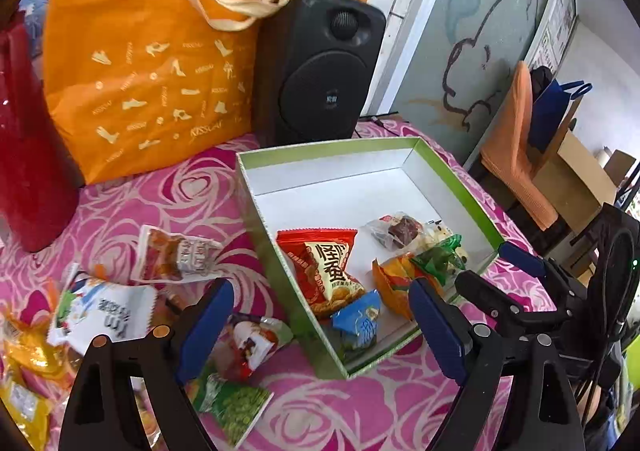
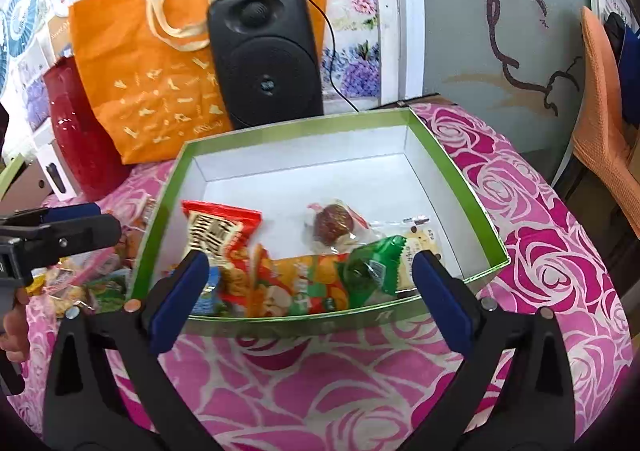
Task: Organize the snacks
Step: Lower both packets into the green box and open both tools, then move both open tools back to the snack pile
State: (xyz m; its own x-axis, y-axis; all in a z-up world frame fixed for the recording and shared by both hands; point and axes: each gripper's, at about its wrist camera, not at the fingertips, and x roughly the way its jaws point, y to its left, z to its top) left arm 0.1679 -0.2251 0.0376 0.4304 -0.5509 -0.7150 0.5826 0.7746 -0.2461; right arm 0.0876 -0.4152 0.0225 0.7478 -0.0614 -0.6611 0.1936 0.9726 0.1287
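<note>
A green box with a white inside [image 1: 320,149] [image 2: 304,127] sits on the rose-patterned cloth. In it lie a red packet [image 1: 320,267] [image 2: 218,231], a blue packet [image 1: 358,321], an orange packet [image 2: 304,283], a green candy [image 2: 374,265] and a dark round sweet [image 2: 332,227]. Loose snacks [image 1: 176,255] [image 2: 80,283] are piled left of the box. My left gripper [image 1: 322,331] hangs open over the box's near left wall, with a packet [image 1: 248,347] under its left finger. At the box's front wall my right gripper [image 2: 310,299] is open and holds nothing.
Behind the box stand a black speaker [image 1: 320,71] [image 2: 266,55], an orange tote bag [image 1: 148,63] [image 2: 160,63] and a red bag [image 1: 28,155] [image 2: 80,131]. An orange-draped chair [image 2: 604,123] is off the table's right edge. A hand [image 2: 16,323] holds the left tool.
</note>
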